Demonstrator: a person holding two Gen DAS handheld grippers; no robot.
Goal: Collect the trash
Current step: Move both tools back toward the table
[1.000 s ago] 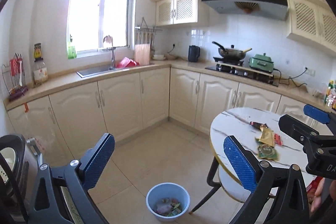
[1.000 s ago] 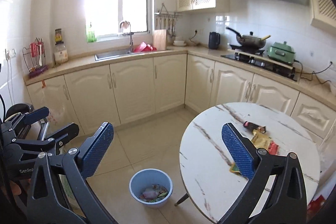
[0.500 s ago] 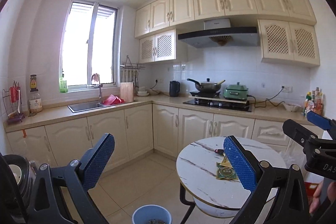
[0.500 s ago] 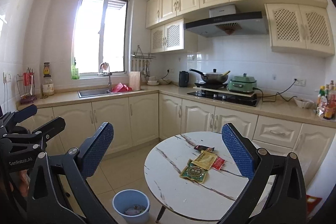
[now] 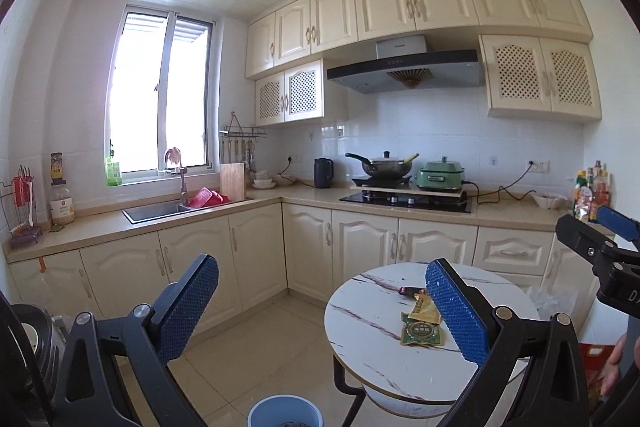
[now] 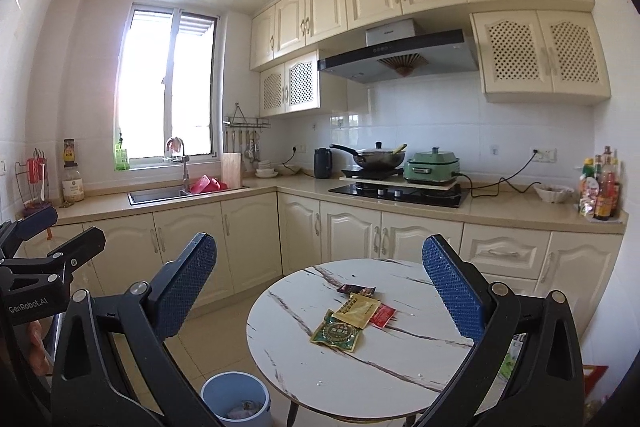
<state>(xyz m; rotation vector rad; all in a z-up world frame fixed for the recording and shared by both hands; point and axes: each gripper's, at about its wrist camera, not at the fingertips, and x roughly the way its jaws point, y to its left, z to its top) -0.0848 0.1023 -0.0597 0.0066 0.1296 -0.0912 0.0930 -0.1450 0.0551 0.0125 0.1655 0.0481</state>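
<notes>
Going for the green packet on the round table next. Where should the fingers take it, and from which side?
The green packet lies flat, its far end tucked beneath the yellow packet. Probably best to come from above with the right gripper, open now, and pinch its free near edge, facing the table rim.

Left gripper and right gripper (jaws spread wide) hold nothing.

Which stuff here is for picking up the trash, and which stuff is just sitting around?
For the job:
green packet
yellow packet
red packet
dark wrapper
blue bin
round table

Just sitting around:
wok
green cooker
kettle
cutting board
sauce bottles
</notes>
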